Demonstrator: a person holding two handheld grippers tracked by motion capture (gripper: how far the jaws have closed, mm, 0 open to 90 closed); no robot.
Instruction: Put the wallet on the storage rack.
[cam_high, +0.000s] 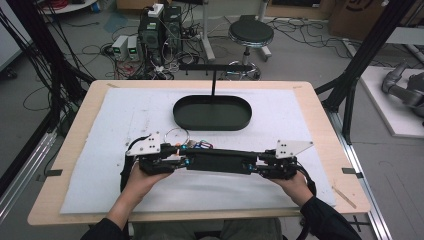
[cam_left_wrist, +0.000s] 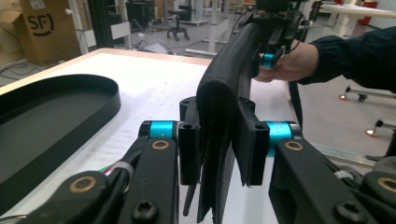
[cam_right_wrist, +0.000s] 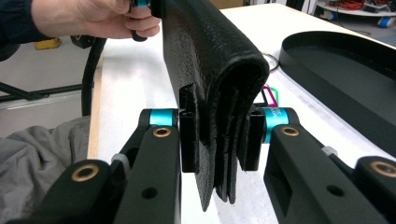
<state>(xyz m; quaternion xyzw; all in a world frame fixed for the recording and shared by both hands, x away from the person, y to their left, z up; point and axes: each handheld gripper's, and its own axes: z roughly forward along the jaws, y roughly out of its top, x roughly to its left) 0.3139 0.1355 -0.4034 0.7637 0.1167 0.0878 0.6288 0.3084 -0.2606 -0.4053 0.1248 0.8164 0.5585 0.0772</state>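
Observation:
A long black folded wallet (cam_high: 216, 161) with a textured surface is held level between my two grippers, just above the white mat. My left gripper (cam_high: 181, 161) is shut on its left end; in the left gripper view the wallet (cam_left_wrist: 223, 121) stands on edge between the jaws, fold upward. My right gripper (cam_high: 254, 165) is shut on the right end, and the right gripper view has the wallet (cam_right_wrist: 219, 93) pinched the same way. A metal key ring (cam_high: 176, 135) with coloured clips (cam_high: 202, 145) lies on the mat just behind the wallet.
A black oval tray (cam_high: 212, 112) sits at the far middle of the white mat (cam_high: 125, 120), with a black T-shaped stand (cam_high: 213, 75) behind it. The wooden table edge (cam_high: 75, 150) frames the mat. A stool and cables stand on the floor beyond.

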